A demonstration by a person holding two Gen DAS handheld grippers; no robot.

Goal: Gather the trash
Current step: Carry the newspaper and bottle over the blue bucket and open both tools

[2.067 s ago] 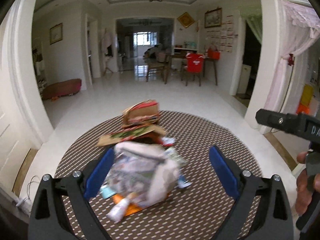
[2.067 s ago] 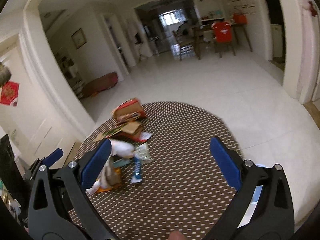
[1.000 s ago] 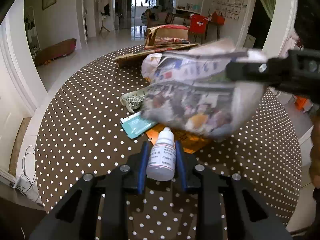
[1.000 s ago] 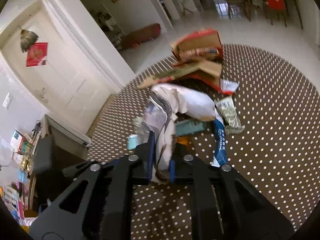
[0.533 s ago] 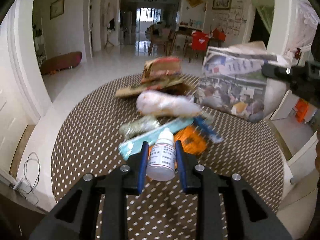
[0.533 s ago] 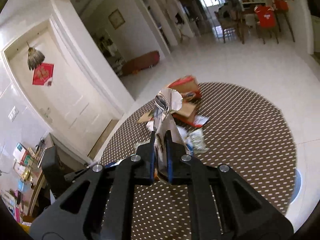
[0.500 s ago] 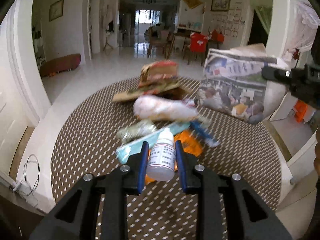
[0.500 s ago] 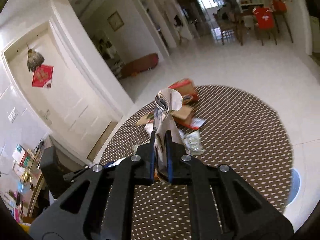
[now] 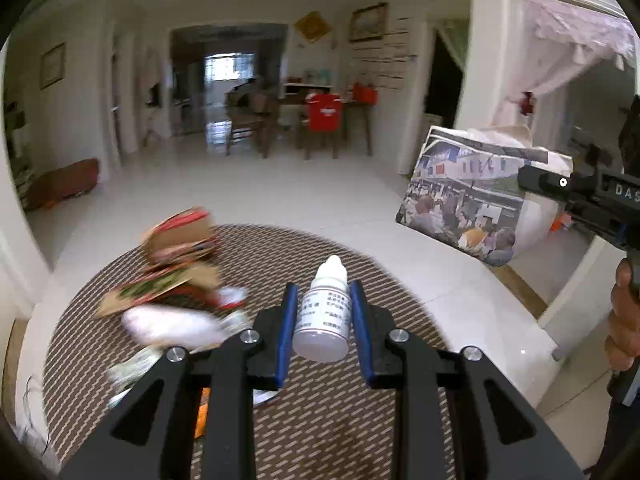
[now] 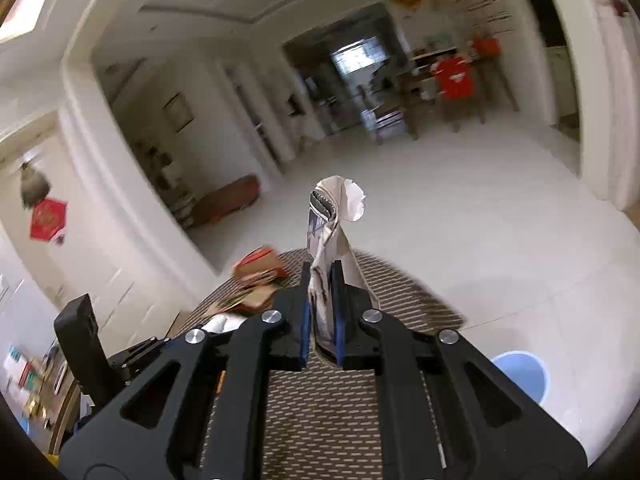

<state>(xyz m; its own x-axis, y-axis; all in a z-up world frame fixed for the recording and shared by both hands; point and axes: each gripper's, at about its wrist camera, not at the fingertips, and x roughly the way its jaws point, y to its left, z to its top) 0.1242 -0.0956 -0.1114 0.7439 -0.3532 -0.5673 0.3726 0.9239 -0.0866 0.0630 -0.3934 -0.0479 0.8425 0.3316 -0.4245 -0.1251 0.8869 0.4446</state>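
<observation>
Clamped between the blue pads of the left gripper [image 9: 324, 320] is a small white dropper bottle [image 9: 323, 320], held upright with its cap pointing away from the camera and lifted clear of the round dotted table [image 9: 360, 420]. A folded newspaper [image 10: 326, 264] is pinched edge-on by the right gripper [image 10: 320, 312], its jaws pressed tight on the paper; its curled top is seen above the fingertips. From the left wrist view the same newspaper [image 9: 472, 196] is seen raised beyond the table's right edge, over the white floor [image 9: 300, 196]. Left on the table are blurred trash items: a cardboard pile [image 9: 176, 256] toward the far left rim and a white crumpled bag [image 9: 168, 326] just beside it. A blue bin [image 10: 520, 374] is seen on the floor off the table's right edge. Wide bare floor is seen between the table and the distant dining chairs [image 9: 320, 124].
</observation>
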